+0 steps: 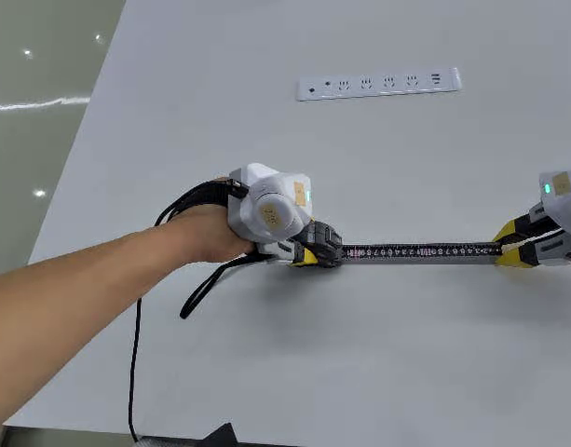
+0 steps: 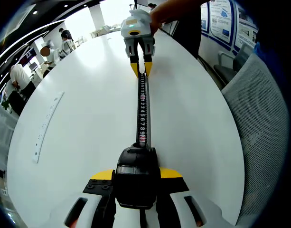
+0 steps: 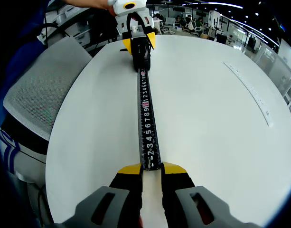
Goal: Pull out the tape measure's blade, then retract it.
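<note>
White tabletop [image 1: 266, 372] takes up most of the head view. Its left edge runs on a slant, with glossy grey-green floor [image 1: 33, 112] beyond it, and the near edge lies along the bottom. Bare surface lies open on every side of the work, reaching back to a white power strip [image 1: 378, 84] well apart on the far side. A black cable [image 1: 134, 354] trails off the near edge. In the gripper views a grey mesh chair [image 2: 259, 118] stands beside the table's rim, and an open office with people lies past the far end.

At the left, the left gripper [image 1: 308, 251] is clamped on the tape measure [image 1: 320, 244], whose black case rests on the table between the jaws. The blade [image 1: 420, 251], dark with pale numerals, lies drawn out flat and straight toward the right. At the right, the right gripper [image 1: 507, 248] pinches the blade's tip between its yellow jaw ends.
</note>
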Available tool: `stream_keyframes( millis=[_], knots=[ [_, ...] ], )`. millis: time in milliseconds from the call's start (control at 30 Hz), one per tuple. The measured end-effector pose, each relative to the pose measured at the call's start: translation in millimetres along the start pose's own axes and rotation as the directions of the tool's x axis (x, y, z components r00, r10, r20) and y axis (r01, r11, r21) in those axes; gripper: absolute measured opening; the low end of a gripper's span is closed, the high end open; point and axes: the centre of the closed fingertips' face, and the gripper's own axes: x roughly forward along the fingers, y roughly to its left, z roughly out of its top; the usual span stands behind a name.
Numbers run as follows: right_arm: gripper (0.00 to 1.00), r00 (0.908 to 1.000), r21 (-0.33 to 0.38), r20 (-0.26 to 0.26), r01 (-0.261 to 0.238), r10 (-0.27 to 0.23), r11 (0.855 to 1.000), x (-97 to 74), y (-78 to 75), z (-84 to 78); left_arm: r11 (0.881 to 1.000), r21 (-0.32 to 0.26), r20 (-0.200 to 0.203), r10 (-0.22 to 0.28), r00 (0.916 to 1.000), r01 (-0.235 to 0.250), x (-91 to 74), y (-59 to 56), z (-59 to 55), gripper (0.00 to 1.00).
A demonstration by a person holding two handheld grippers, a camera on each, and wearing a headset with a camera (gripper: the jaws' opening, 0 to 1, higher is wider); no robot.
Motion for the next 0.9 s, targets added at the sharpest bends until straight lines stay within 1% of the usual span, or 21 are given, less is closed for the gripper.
stream_keyframes(
  millis=[567,767,900],
  knots=[
    [0.10,1.0000,0.023,0.004,-0.002,0.002,1.000,0.6,-1.7,-0.9,1.000,0.000,0.003,0.004,1.0000,-0.004,0.1,0.5,0.2,0.29],
    [0.11,1.0000,0.014,0.005,-0.003,0.003,1.000,1.0,-1.8,-0.4,1.000,-0.002,0.003,0.006,1.0000,-0.006,1.2,0.9,0.8,0.29],
    [0.12,1.0000,0.003,-0.007,-0.001,0.001,1.000,1.5,-1.4,0.3,1.000,-0.004,0.001,0.004,1.0000,-0.004,2.3,1.2,1.7,0.30]
  ],
)
